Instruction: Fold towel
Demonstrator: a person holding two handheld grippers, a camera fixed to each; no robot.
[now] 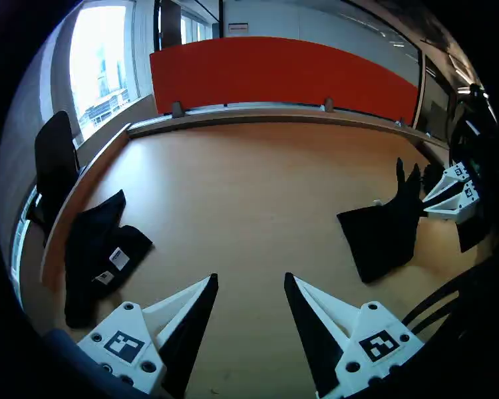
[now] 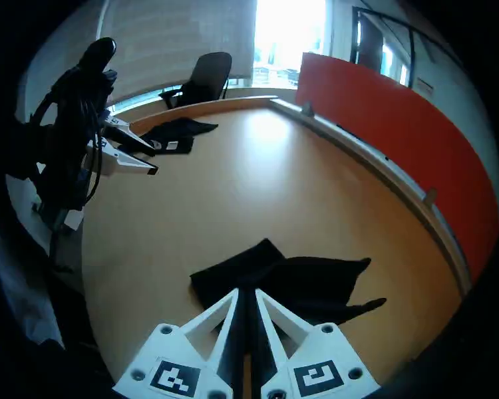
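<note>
Right gripper view: towel [image 2: 303, 276] behind fingers [image 2: 216, 318]

Straight ahead, pale wooden desk [image 1: 249, 186] backed by orange partition [image 1: 283, 73], with bright window [image 1: 100, 66] and black office chair [image 1: 53, 159] far left.

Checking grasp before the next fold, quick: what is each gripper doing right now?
Left gripper: open, holding nothing.
Right gripper: fingers shut on the black towel.
</note>
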